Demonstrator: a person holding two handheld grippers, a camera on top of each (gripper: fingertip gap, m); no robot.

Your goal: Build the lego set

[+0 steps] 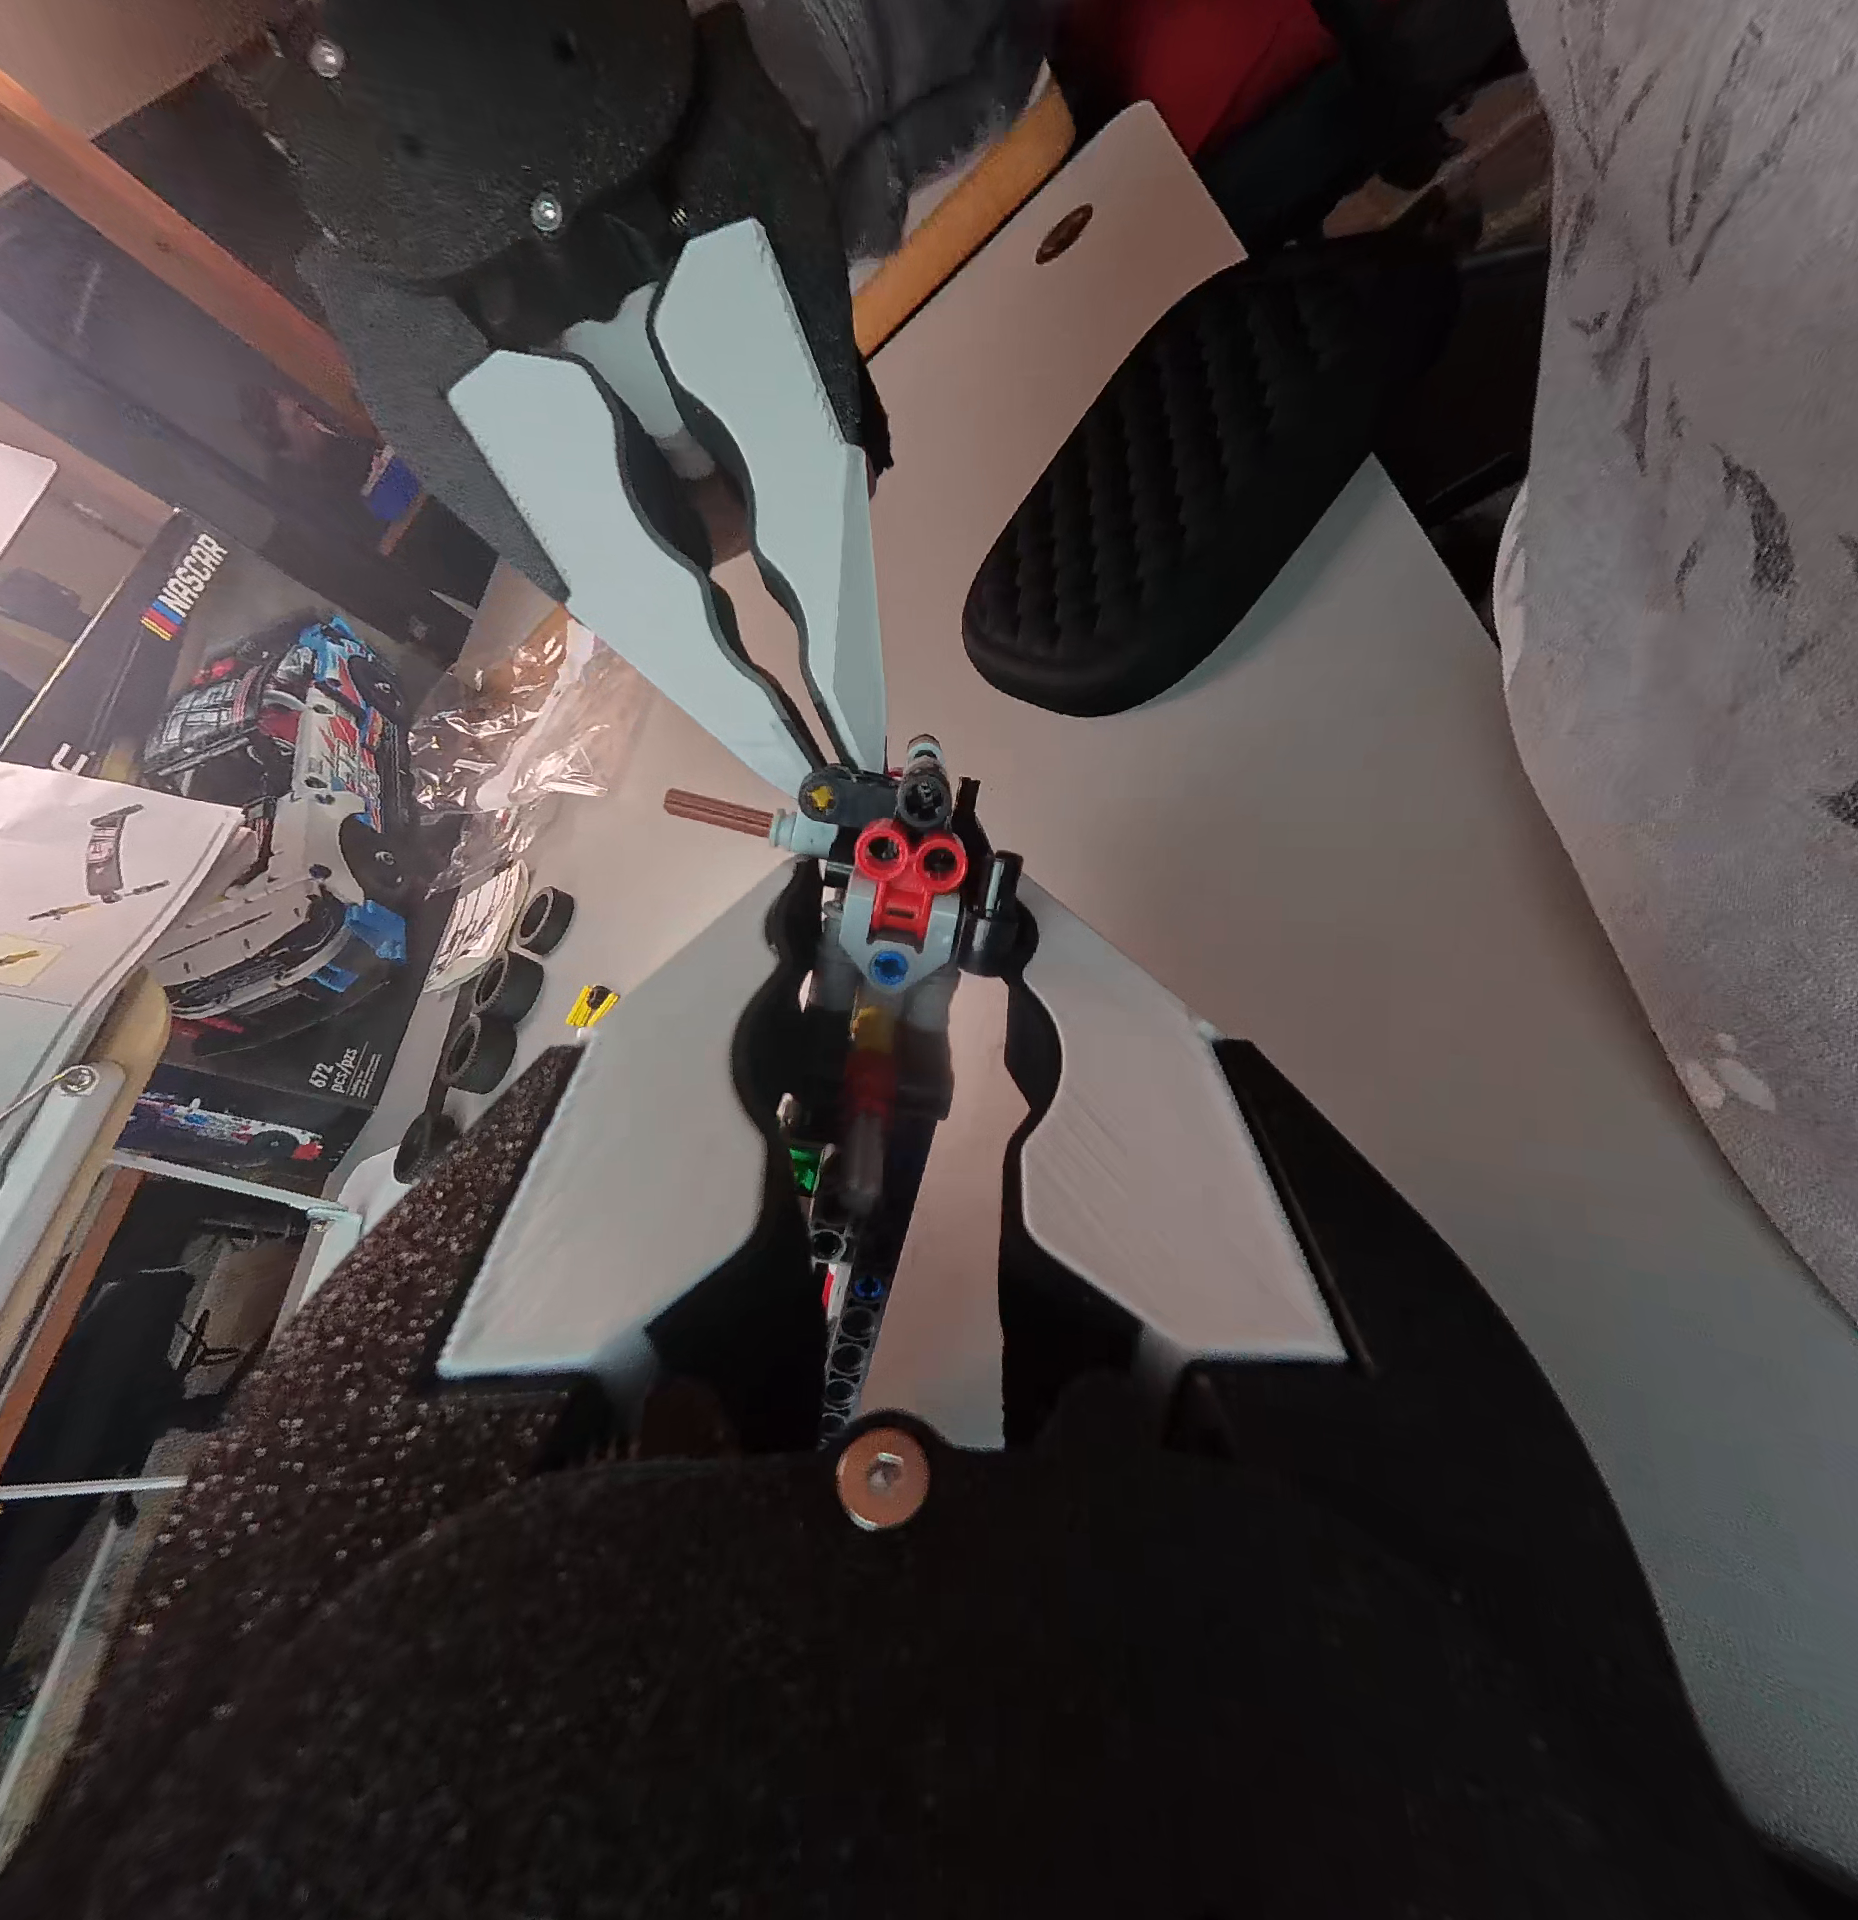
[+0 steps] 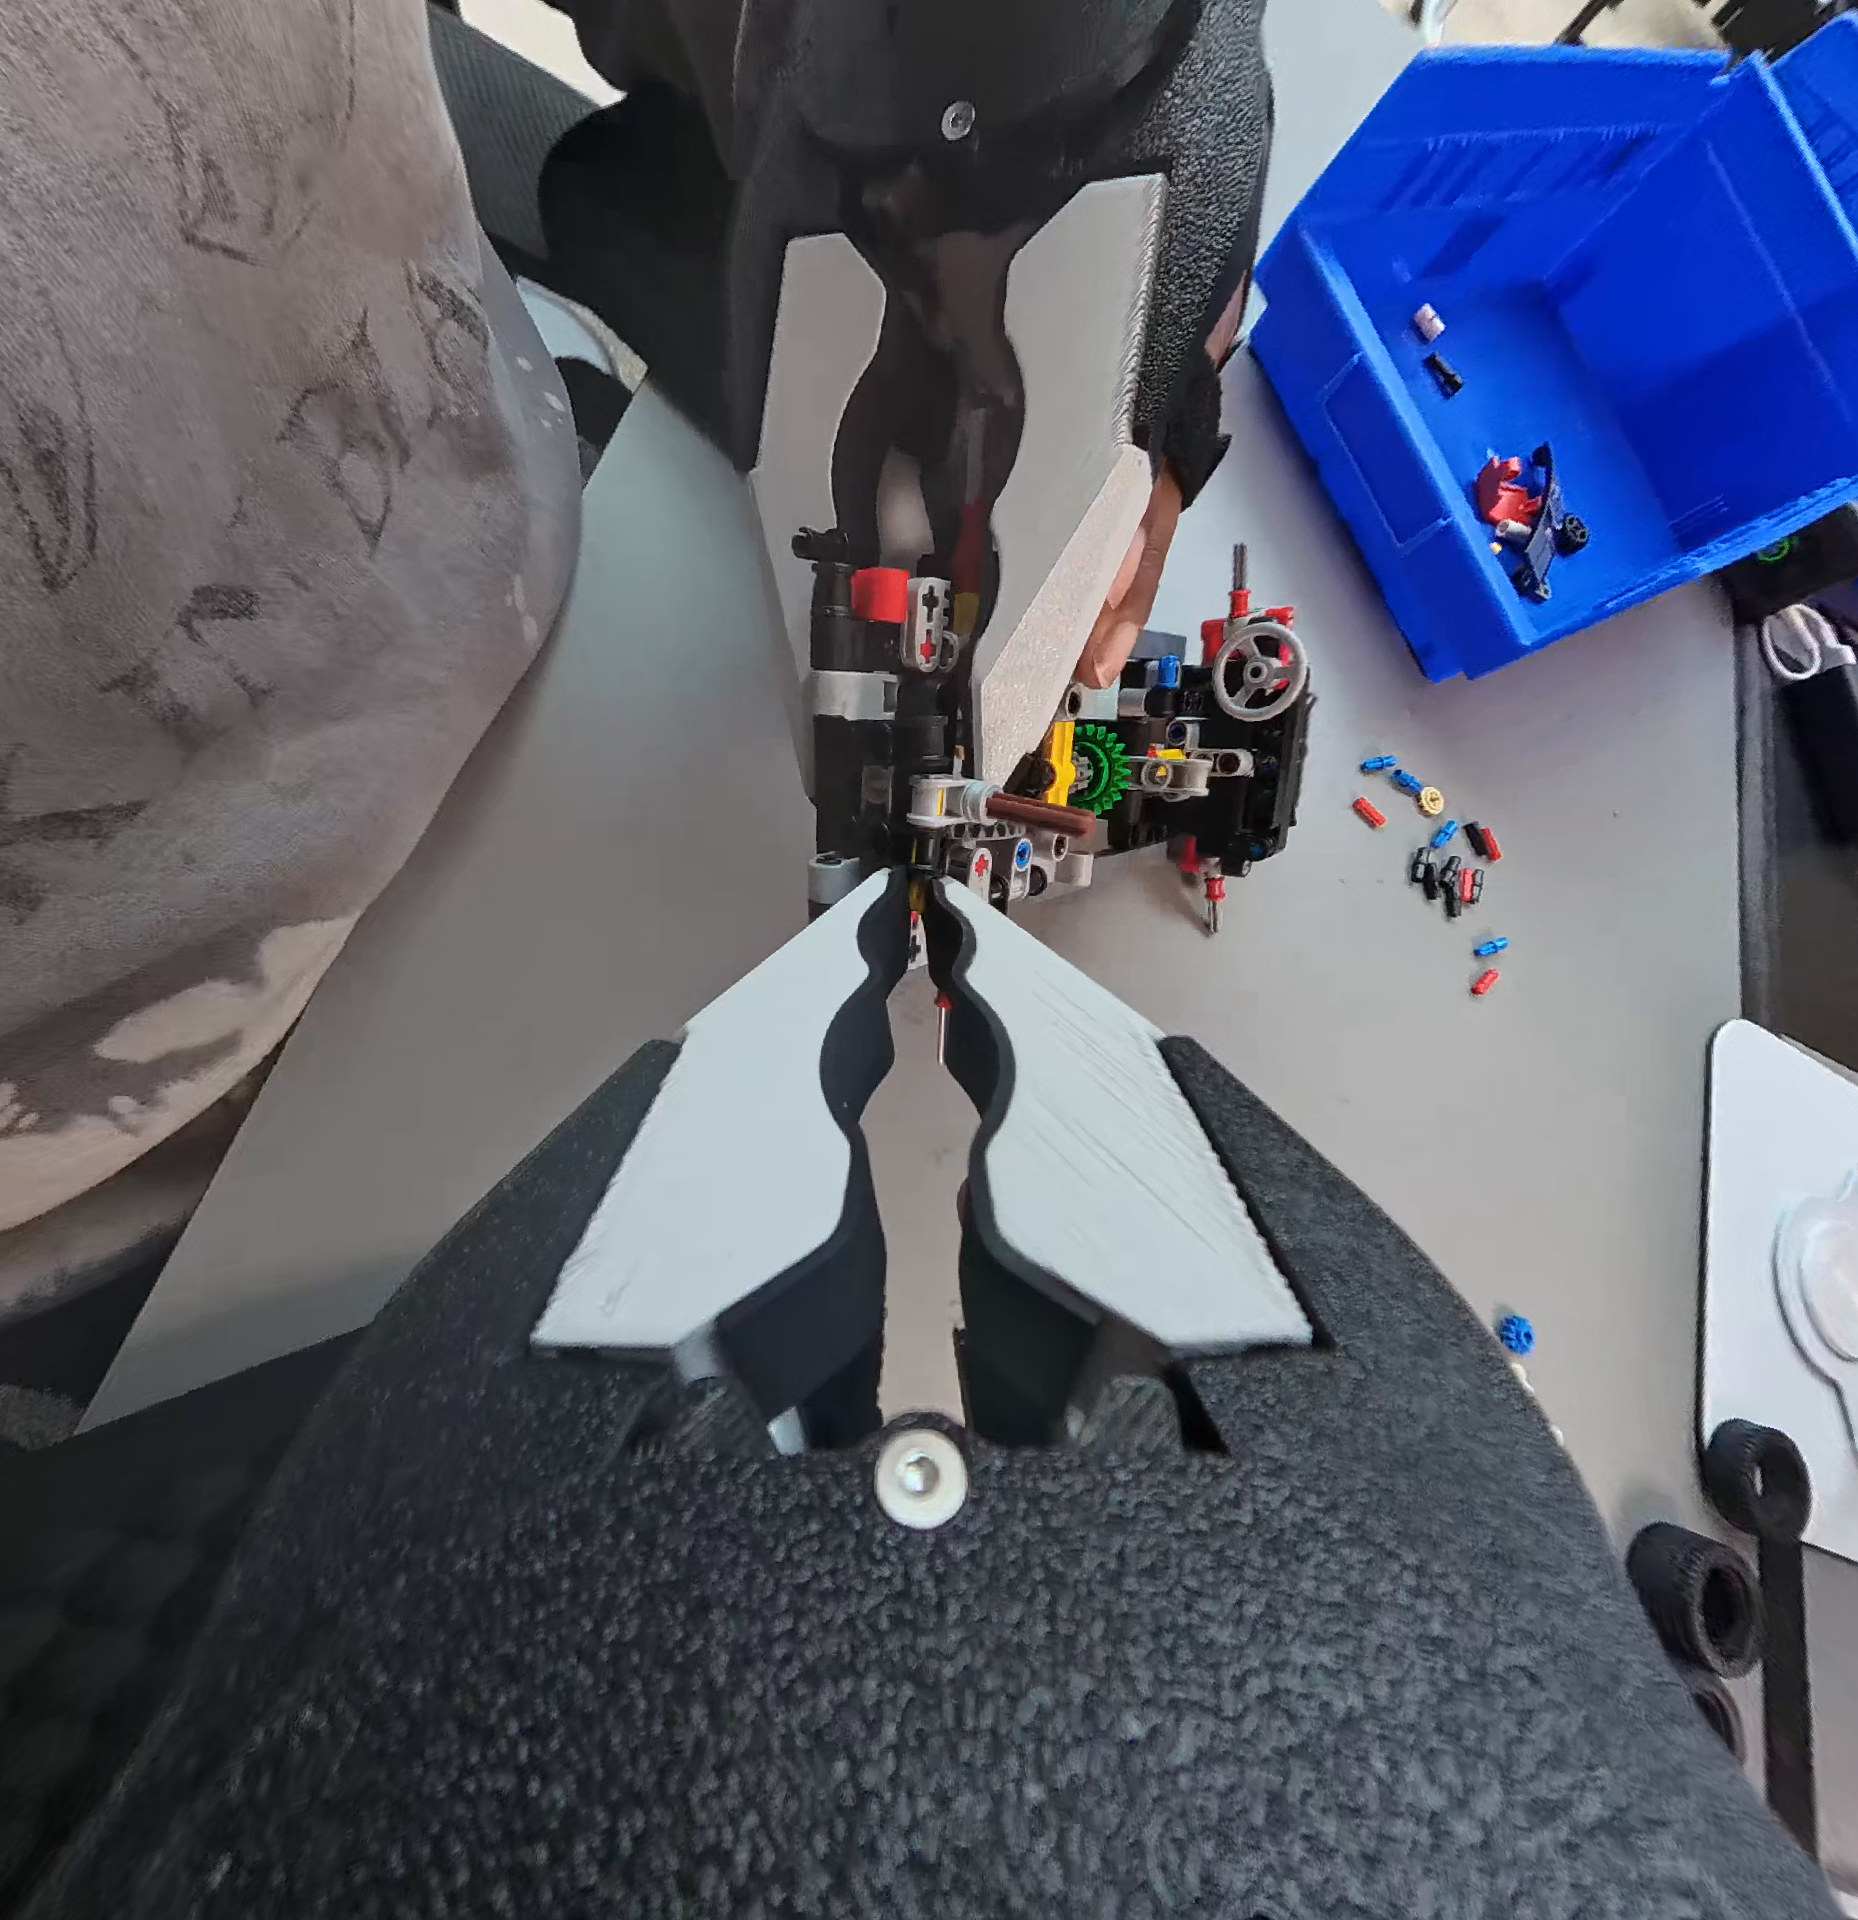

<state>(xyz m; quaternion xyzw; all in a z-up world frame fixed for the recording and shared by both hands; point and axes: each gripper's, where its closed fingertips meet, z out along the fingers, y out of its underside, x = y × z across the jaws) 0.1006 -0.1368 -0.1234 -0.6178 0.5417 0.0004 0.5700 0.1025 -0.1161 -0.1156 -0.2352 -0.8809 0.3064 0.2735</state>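
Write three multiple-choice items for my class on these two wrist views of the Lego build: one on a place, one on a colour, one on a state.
1. Where does the green gear sit?
A. In the blue bin
B. On the Lego assembly on the table
C. Loose among the small pins

2. What colour is the axle sticking out sideways from the held sub-assembly?
A. Brown
B. Yellow
C. White

3. What state is the right tool in?
A. Wide open above the table
B. Shut on a part of the sub-assembly
C. Holding a black tyre

Answers:
1 B: the gear is mounted by the grey steering wheel, outside the blue bin.
2 A: both views show it reddish brown.
3 B: its tips meet on the sub-assembly, which the left tool grips from the other side.
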